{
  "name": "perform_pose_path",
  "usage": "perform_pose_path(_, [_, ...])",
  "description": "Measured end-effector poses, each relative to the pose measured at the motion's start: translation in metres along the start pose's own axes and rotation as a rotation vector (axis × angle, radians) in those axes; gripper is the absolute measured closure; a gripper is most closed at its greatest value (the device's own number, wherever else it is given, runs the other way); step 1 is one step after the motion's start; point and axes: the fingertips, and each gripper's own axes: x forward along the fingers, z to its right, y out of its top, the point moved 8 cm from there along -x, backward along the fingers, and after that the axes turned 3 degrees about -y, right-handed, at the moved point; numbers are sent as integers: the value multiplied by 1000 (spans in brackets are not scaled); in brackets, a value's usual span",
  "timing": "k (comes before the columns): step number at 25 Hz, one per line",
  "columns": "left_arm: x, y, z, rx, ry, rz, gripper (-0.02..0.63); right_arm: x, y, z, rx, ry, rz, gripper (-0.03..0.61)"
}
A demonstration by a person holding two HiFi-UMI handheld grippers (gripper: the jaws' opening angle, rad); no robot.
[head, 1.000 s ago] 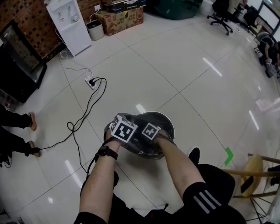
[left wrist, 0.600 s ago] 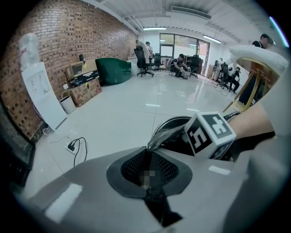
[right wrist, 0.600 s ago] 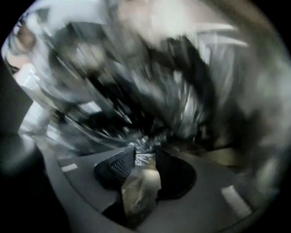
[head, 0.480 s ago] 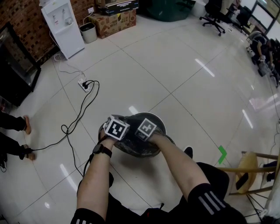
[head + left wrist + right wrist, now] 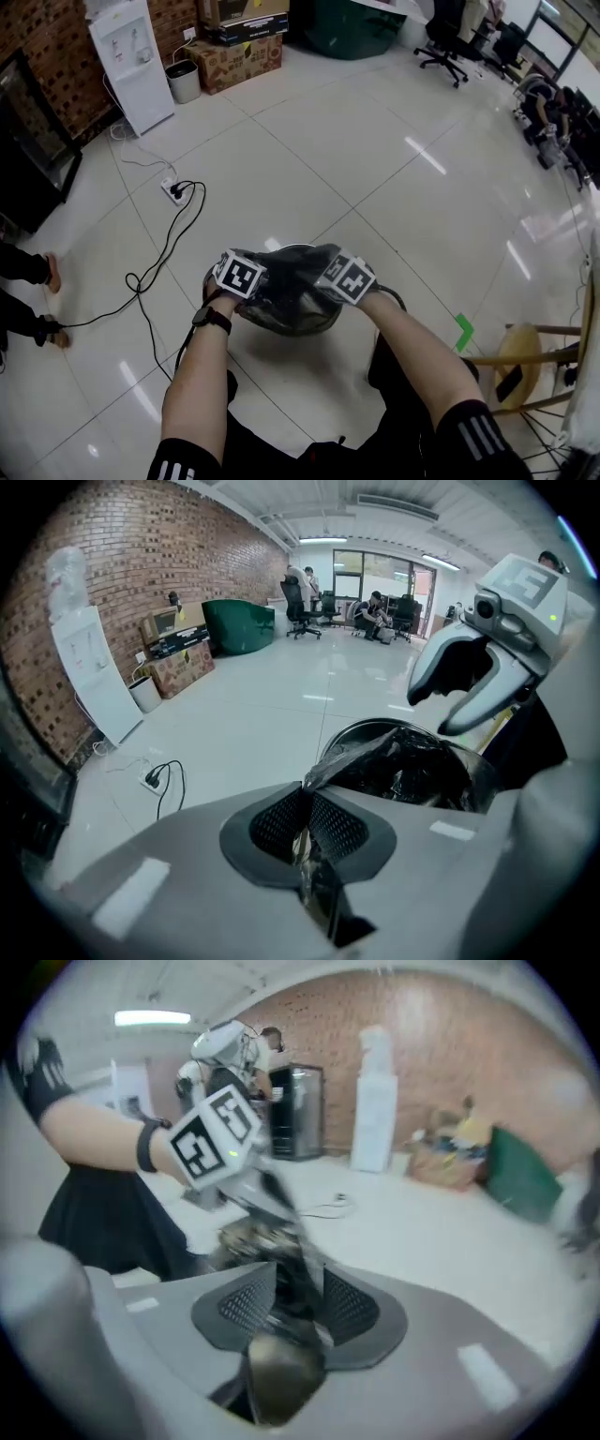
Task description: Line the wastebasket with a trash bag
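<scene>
Trash bag (image 5: 403, 761) between left gripper (image 5: 305, 836) jaws

The head camera looks steeply down from above the person, close over the wastebasket (image 5: 286, 323) just below centre, forearms entering from 6 o'clock and the water dispenser (image 5: 131, 61) far off at 11 o'clock. The left gripper (image 5: 307, 817) carries a camera right behind its own jaws, facing out low across the floor: wastebasket near at 3 o'clock, right gripper (image 5: 433, 712) at 2 o'clock, dispenser at 9 o'clock. The right gripper's camera, equally tight on its jaws, faces roughly back the other way, catching the left gripper at 11 o'clock and what seems, through blur, the same dispenser at 1 o'clock. All three views share the brick wall (image 5: 178, 564).
</scene>
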Motion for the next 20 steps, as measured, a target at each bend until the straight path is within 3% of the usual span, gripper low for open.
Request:
perform_pose_path(2, [0, 3, 1, 1, 2, 13, 604, -10, -18, 17, -53, -101, -35, 408])
perform_pose_path(4, [0, 4, 1, -2, -2, 16, 604, -8, -40, 27, -119, -147, -98, 402])
perform_pose_path(11, [1, 2, -5, -20, 0, 13, 603, 31, -87, 24, -313, -192, -231, 376])
perform_pose_path(14, [2, 2, -6, -25, -3, 7, 599, 40, -89, 29, -328, -253, -249, 436])
perform_pose_path(17, [4, 4, -4, -24, -12, 8, 595, 48, -90, 30, -310, -249, -262, 489])
perform_pose_path(19, [4, 5, -1, -17, -12, 10, 592, 47, -91, 29, -299, -242, -262, 571])
perform_pose_path(20, [4, 5, 0, -13, -10, 13, 591, 43, -89, 30, -281, -239, -256, 572])
